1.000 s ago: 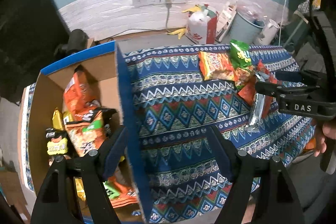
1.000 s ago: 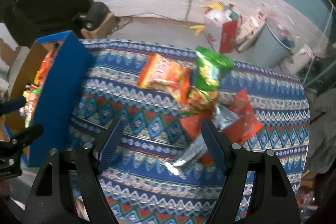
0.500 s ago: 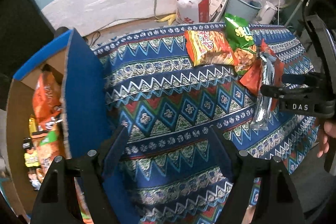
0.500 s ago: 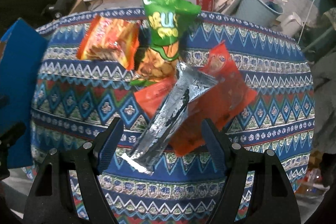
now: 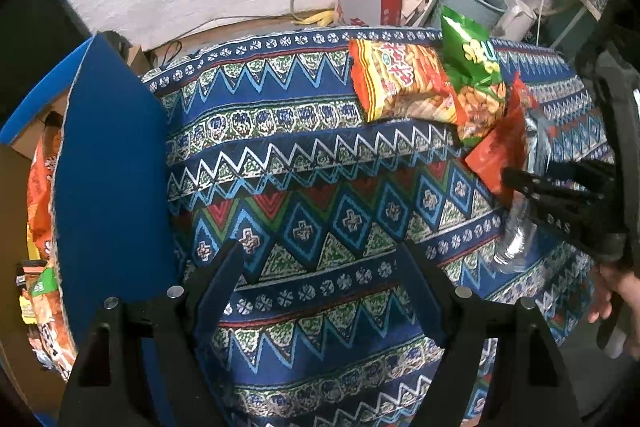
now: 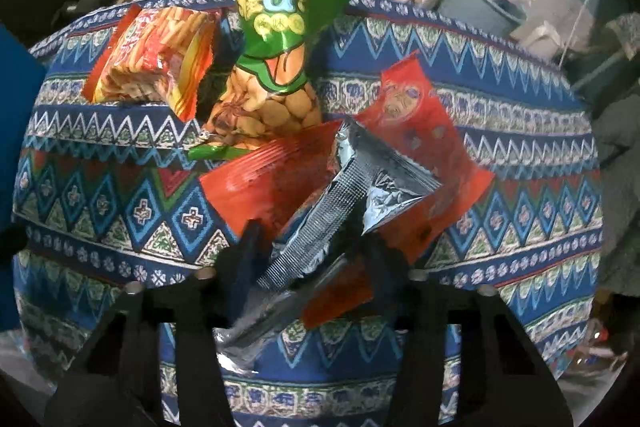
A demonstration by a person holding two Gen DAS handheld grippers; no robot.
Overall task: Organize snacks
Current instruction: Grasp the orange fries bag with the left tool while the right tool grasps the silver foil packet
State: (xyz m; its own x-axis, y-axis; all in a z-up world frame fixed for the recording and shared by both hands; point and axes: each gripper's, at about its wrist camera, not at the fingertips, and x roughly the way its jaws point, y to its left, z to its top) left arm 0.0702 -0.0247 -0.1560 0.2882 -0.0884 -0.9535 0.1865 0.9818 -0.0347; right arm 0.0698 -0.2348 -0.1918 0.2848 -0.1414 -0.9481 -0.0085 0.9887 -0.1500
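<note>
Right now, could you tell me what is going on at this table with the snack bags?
A person with a gripper in each hand is sorting snacks into a blue-flapped cardboard box that already holds some bags. The right gripper has just been closing on a silver packet lying on a red packet on the patterned cloth. The left gripper hangs open and empty beside the box. An orange bag and a green bag wait behind.

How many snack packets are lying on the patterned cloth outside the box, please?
4: an orange-yellow packet far left, a green peanut bag beside it, a red packet at right, and a silver packet atop it between the right gripper jaws. Others may hide underneath.
</note>
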